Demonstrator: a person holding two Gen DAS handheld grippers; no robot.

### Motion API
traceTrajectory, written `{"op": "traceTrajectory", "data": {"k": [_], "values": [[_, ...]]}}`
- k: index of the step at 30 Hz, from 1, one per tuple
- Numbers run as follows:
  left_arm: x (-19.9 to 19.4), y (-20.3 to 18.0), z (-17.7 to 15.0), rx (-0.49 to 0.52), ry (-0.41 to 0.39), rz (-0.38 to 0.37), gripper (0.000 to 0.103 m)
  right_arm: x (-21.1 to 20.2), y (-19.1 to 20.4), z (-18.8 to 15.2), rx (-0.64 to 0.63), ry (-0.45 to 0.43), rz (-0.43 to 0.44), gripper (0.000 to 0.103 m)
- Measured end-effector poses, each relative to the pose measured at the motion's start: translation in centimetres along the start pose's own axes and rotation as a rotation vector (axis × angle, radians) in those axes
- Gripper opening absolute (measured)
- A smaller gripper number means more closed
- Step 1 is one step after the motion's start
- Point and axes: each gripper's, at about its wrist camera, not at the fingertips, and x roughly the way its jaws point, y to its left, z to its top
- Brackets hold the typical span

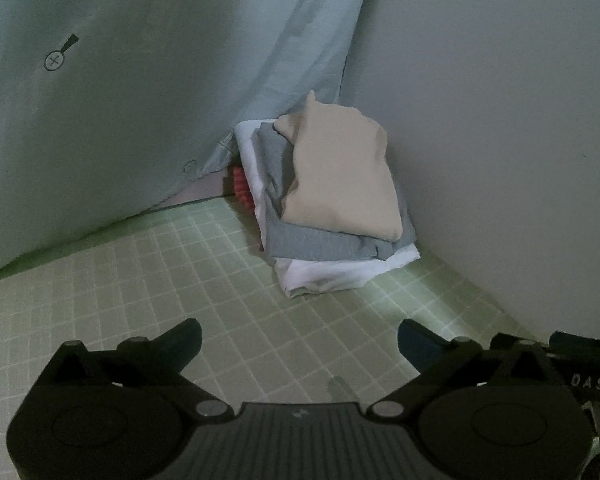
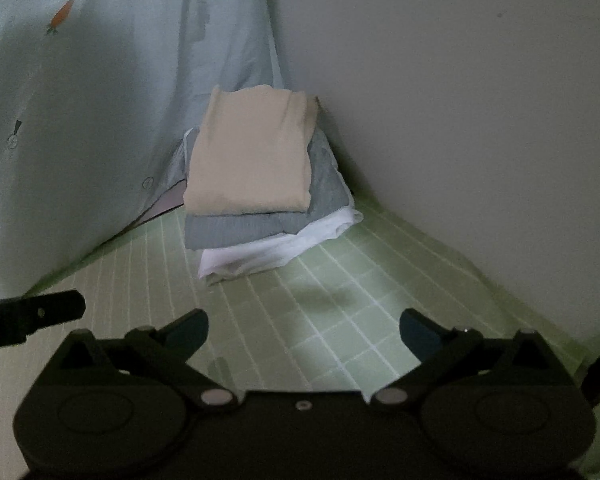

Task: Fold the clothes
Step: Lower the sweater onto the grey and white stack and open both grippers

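- Folded stack [image 2: 256, 184] in mat corner at 12 o'clock: beige piece [image 1: 340, 176] atop grey [image 1: 320, 246], white [image 1: 340, 272] beneath; tucked against wall [image 2: 460, 120], likely to clear working space.
- Left gripper [image 1: 300, 340], right gripper [image 2: 304, 332] at 6 o'clock: jaws apart, empty, over green gridded mat [image 2: 340, 320].
- Curtain [image 1: 140, 80] at 10 o'clock.

Two wrist fisheye views, each looking forward and slightly down along its own open fingers over a green gridded mat [image 1: 204, 280] toward a wall corner. The left gripper [image 1: 300, 340] fills the bottom of its view, a stack of folded clothes [image 1: 332, 200] lying near, toward 1 o'clock. The right gripper [image 2: 304, 332] frames the same stack [image 2: 256, 176] almost at 12 o'clock, similarly near. Both views share the stack, the mat, a pale printed curtain [image 1: 140, 80] at 10 o'clock and a plain wall [image 2: 460, 100] at 2 o'clock.
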Motion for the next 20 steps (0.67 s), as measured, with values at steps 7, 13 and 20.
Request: {"op": "traceTrajectory", "data": {"k": [7,13,20], "values": [[0.02,-0.71,-0.23,0.081,-0.009,0.038,0.103,-0.97,-0.01,-0.83,0.006,-0.007,-0.019,0.103],[-0.27,-0.74,-0.38,0.085,-0.008,0.016,0.103,-1.28,-0.06,-1.05,0.021,-0.007,-0.033,0.103],[-0.49,-0.84,-0.65,0.085,0.0,0.006,0.103,-1.31,0.02,-1.19,0.022,-0.004,-0.037,0.103]]}}
